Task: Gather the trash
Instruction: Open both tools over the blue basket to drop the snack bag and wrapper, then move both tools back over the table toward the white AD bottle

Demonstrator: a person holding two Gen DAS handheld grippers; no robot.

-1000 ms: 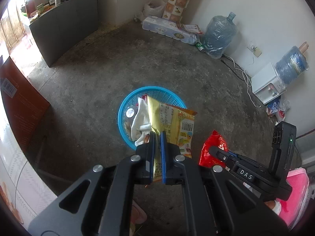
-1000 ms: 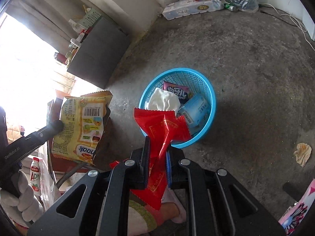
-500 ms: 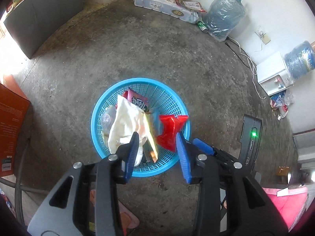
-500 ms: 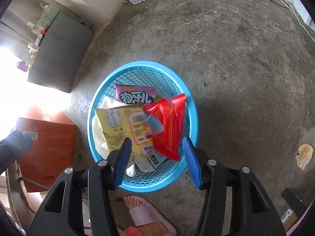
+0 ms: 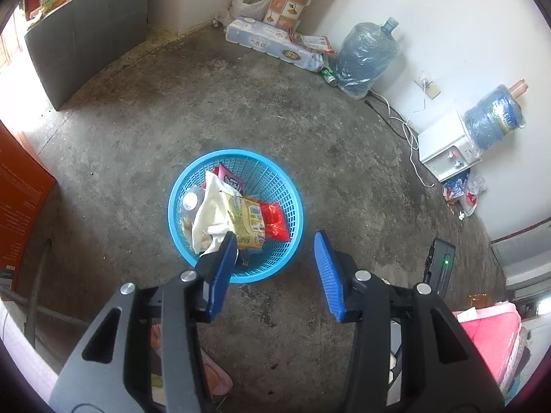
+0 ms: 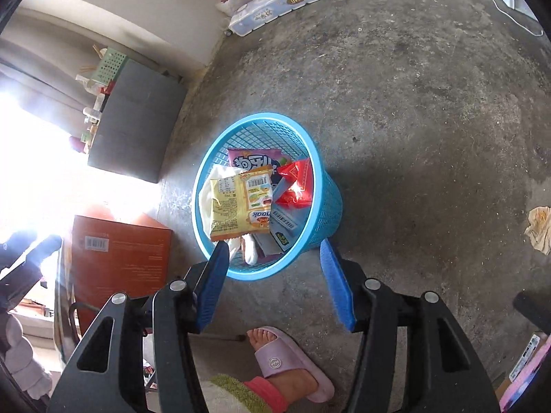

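Observation:
A blue mesh basket (image 5: 292, 203) stands on the concrete floor and also shows in the right wrist view (image 6: 327, 203). In it lie a yellow snack bag (image 5: 246, 220) (image 6: 237, 206), a red wrapper (image 5: 273, 222) (image 6: 296, 186), a purple wrapper (image 6: 255, 161), white tissue (image 5: 210, 210) and other packets. My left gripper (image 5: 275, 241) is open and empty, above the basket's near rim. My right gripper (image 6: 273, 249) is open and empty, also above the near rim. A crumpled brown paper (image 6: 539, 229) lies on the floor at the right.
An orange box (image 6: 120, 254) stands left of the basket. A grey cabinet (image 5: 86, 41) stands at the back left. Water jugs (image 5: 365, 58), a white dispenser (image 5: 444, 148) with cables and a tissue-roll pack (image 5: 272, 44) line the walls. A slippered foot (image 6: 286, 361) is near.
Both grippers opened and dropped their loads: the yellow snack bag and the red wrapper now lie in the basket. Both grippers have since pulled up and back from it.

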